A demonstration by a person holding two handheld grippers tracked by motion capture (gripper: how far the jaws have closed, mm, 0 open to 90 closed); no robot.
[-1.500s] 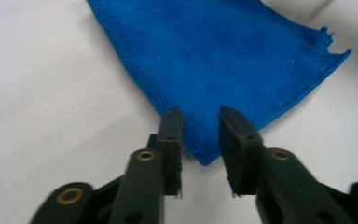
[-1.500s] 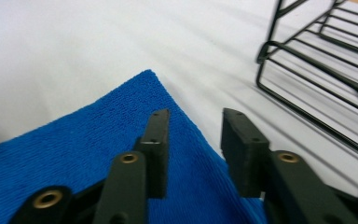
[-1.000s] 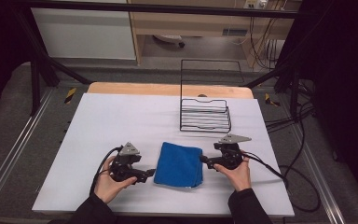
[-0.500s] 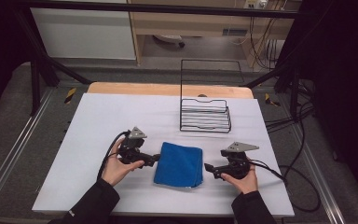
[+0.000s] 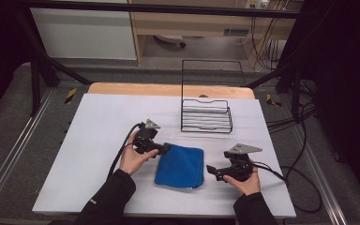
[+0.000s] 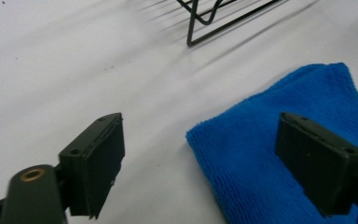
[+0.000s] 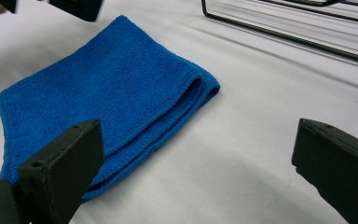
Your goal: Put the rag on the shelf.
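Blue folded cloth [image 5: 180,165] lies flat on my desk [image 5: 98,131], below the wire rack [image 5: 206,117]; my left tongs [image 5: 166,149] gape at its upper left corner to grab it, jaws just narrowed, right tongs [image 5: 209,169] open alongside.

blue cloth [image 6: 279,154] cut off by frame edge, wire rack [image 7: 289,28] mostly cropped

Bright, even light on the white table [image 5: 98,140], dark surroundings, soft shadows, slightly grainy gripper views.
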